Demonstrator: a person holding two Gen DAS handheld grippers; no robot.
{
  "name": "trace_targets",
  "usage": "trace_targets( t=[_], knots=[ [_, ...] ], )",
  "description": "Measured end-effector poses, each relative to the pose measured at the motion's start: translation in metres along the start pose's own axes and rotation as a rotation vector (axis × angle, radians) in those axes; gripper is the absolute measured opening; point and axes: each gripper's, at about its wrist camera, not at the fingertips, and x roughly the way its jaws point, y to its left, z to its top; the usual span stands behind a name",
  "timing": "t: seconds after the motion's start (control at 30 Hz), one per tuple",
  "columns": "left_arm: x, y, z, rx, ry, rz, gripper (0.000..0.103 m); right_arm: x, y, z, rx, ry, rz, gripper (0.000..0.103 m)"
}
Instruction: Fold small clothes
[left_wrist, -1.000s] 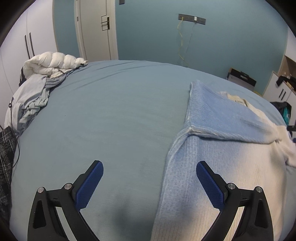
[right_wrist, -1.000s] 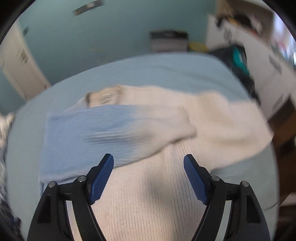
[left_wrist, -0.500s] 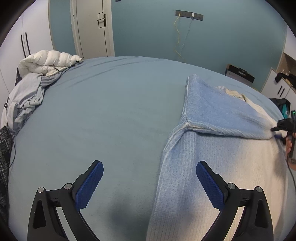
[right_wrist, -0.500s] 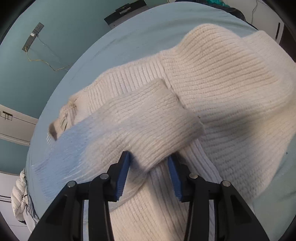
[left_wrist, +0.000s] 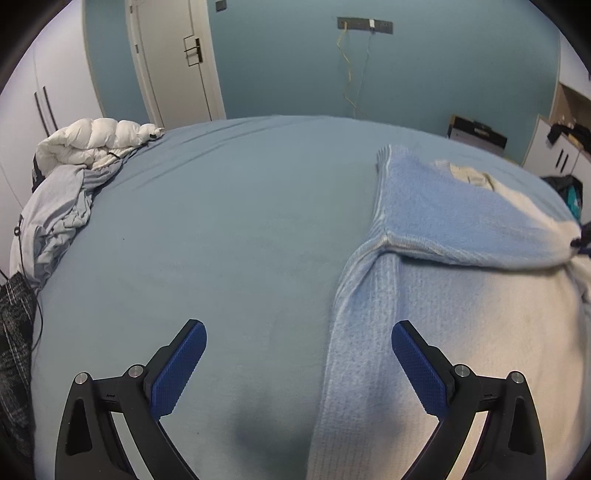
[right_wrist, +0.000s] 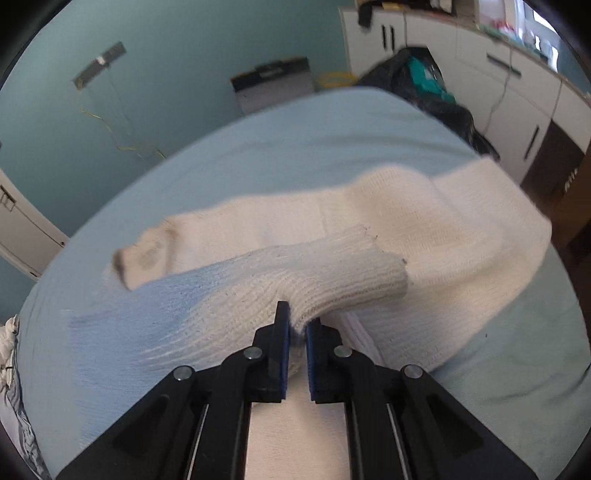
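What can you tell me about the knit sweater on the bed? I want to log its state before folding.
The blue-to-cream ribbed knit sweater lies flat on the light blue bedsheet, one sleeve folded across its body. The right gripper is closing on the sleeve's cream edge. The left gripper hovers open above its blue side.

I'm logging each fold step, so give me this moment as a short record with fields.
surface: bed with blue sheet
garment: blue-to-cream knit sweater, lying flat
sleeve: folded across the body
right gripper: jaws closing, sleeve knit pinched between them
left gripper: open, above the sweater's blue edge, holding nothing
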Motion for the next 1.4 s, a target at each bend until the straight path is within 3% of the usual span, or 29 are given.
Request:
trace_targets(
  t=[0.07,0.13,0.2,0.23,0.27,0.4,0.47,0.53,0.6,0.67,0.73,0.8,0.83,0.9,0.93,1.0,1.03,1.1,1.2,1.3,1.4],
  knots=[
    [0.009,-0.002,-0.002,0.043,0.021,0.008,0.102,0.014,-0.021,-0.014,0.047,0.090,-0.045,0.022],
    [0.019,-0.002,-0.004,0.081,0.035,0.028,0.102,-0.008,-0.041,-0.036,0.106,0.050,0.037,0.027],
    [0.033,-0.002,-0.006,0.102,0.058,0.044,0.102,-0.043,-0.050,-0.067,0.106,0.029,0.129,0.055],
    [0.043,-0.001,-0.008,0.106,0.084,0.039,0.102,-0.058,-0.055,-0.080,0.106,0.020,0.180,0.080],
    [0.050,0.000,-0.008,0.107,0.102,0.027,0.102,-0.076,-0.059,-0.100,0.109,0.000,0.240,0.089],
    [0.072,0.005,0.002,0.114,0.161,-0.052,0.101,-0.127,-0.072,-0.196,0.122,-0.018,0.409,0.091],
    [0.075,0.008,0.018,0.089,0.151,-0.125,0.101,-0.141,-0.085,-0.240,0.161,-0.077,0.499,0.091],
    [0.079,0.006,0.037,0.088,0.122,-0.209,0.101,-0.146,-0.088,-0.275,0.143,-0.151,0.507,0.091],
    [0.093,-0.001,0.050,0.115,0.118,-0.245,0.101,-0.141,-0.092,-0.296,0.132,-0.216,0.447,0.091],
    [0.117,-0.014,0.055,0.182,0.178,-0.238,0.100,-0.124,-0.087,-0.297,0.107,-0.210,0.428,0.091],
    [0.138,-0.027,0.055,0.277,0.229,-0.179,0.091,-0.118,-0.080,-0.299,0.073,-0.206,0.416,0.091],
    [0.154,-0.033,0.054,0.321,0.250,-0.135,0.070,-0.119,-0.083,-0.294,0.055,-0.227,0.413,0.091],
    [0.159,-0.034,0.056,0.302,0.268,-0.161,0.067,-0.123,-0.086,-0.295,0.052,-0.235,0.412,0.091],
    [0.164,-0.037,0.058,0.267,0.283,-0.238,0.049,-0.120,-0.085,-0.296,0.043,-0.238,0.410,0.091],
    [0.165,-0.039,0.060,0.262,0.281,-0.254,0.044,-0.119,-0.085,-0.298,0.041,-0.233,0.408,0.091],
    [0.166,-0.045,0.064,0.248,0.302,-0.302,0.014,-0.116,-0.086,-0.300,0.043,-0.217,0.406,0.091],
    [0.165,-0.047,0.067,0.250,0.296,-0.291,0.013,-0.116,-0.087,-0.301,0.046,-0.214,0.406,0.091],
    [0.157,-0.043,0.074,0.245,0.249,-0.193,0.010,-0.116,-0.088,-0.301,0.053,-0.220,0.405,0.091],
    [0.153,-0.015,0.083,0.108,0.247,-0.218,0.010,-0.123,-0.086,-0.303,0.035,-0.244,0.400,0.091],
    [0.173,-0.022,0.062,0.195,0.267,-0.084,0.011,-0.123,-0.082,-0.303,0.014,-0.242,0.392,0.091],
    [0.172,-0.033,0.060,0.228,0.224,-0.016,0.011,-0.119,-0.084,-0.301,0.025,-0.227,0.390,0.091]
  ],
)
